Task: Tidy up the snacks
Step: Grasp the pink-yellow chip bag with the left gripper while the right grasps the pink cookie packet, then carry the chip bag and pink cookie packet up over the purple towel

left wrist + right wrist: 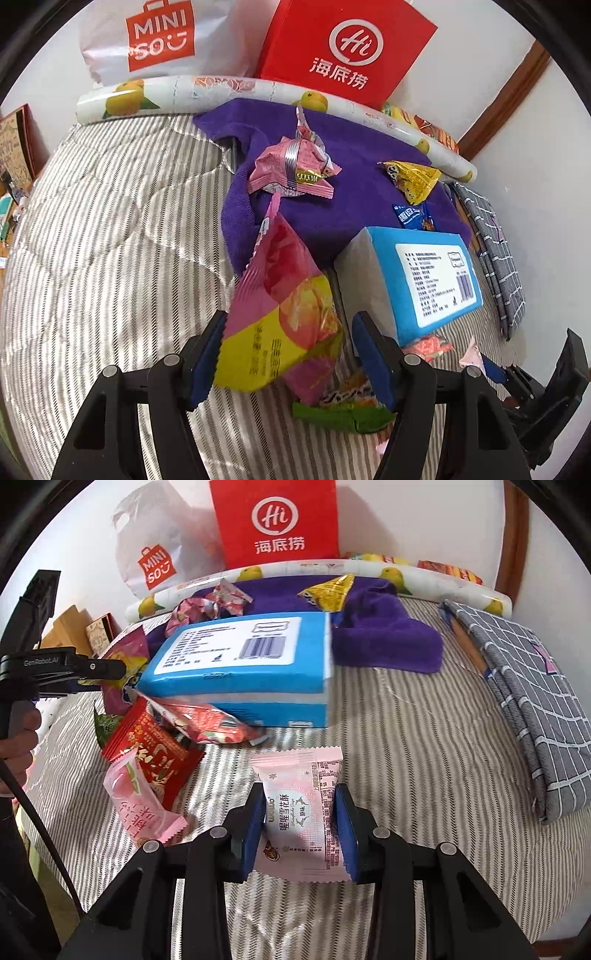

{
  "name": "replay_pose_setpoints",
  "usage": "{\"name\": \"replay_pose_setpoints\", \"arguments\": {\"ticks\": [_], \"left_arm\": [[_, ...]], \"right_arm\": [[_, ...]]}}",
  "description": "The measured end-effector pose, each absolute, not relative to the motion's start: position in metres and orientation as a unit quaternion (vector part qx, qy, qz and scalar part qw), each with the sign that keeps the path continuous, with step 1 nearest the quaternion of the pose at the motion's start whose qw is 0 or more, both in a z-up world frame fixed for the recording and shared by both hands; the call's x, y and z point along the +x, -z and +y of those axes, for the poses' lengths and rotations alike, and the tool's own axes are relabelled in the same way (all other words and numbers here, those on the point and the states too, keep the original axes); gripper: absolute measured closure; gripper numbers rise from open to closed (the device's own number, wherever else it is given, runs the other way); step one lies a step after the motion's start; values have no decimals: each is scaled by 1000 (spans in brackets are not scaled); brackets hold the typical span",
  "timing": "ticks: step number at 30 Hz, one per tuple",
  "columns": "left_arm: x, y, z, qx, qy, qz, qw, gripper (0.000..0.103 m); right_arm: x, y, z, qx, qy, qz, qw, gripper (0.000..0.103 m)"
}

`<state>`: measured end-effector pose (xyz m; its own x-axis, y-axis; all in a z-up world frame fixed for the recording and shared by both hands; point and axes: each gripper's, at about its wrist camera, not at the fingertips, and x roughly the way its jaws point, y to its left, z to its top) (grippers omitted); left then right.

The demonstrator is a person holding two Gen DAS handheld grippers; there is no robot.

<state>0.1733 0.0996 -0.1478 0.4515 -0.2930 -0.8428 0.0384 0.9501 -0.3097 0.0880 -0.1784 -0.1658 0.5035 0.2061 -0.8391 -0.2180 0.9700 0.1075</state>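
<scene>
We hold the left gripper (288, 354) with its blue pads set wide, a pink-and-yellow snack bag (284, 310) between them; the bag touches the left pad, but the pads are apart and we cannot tell whether it is gripped. The right gripper (301, 830) is clamped on a pale pink snack packet (304, 812), both pads pressed to its sides. Only the left wrist view shows the pink wrappers (291, 166) piled mid purple towel (351, 206) and the green packet (343, 415) under the bag. Only the right wrist view shows the red packet (155, 753) and peach-print packet (140, 801) lying left of the clamped one, with a red foil bag (207, 723) tucked against the blue box (240, 672). Both views show the yellow triangular packet (327, 590) on the towel near the far edge of the striped bed cover (406, 775). The lemon-print roll (147, 98) runs along that far edge, red Hi bag (343, 51) and Miniso bag (159, 37) behind it. Folded grey check cloth (528, 709) lies along the right edge. The cover is bare between box and cloth, and over the left half in the left wrist view.
</scene>
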Motion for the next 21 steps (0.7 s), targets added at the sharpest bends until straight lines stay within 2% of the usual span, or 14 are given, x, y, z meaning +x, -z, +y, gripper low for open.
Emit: {"name": "replay_pose_setpoints", "arguments": {"ticks": [7, 9, 21], "left_arm": [[185, 164, 94, -133, 94, 529, 833, 40], [184, 163, 94, -132, 94, 526, 835, 45], [170, 142, 108, -135, 95, 506, 847, 48]], "right_arm": [[91, 171, -189, 5, -110, 490, 865, 66], [93, 171, -192, 7, -107, 491, 864, 66], [96, 157, -195, 6, -103, 481, 871, 66]]}}
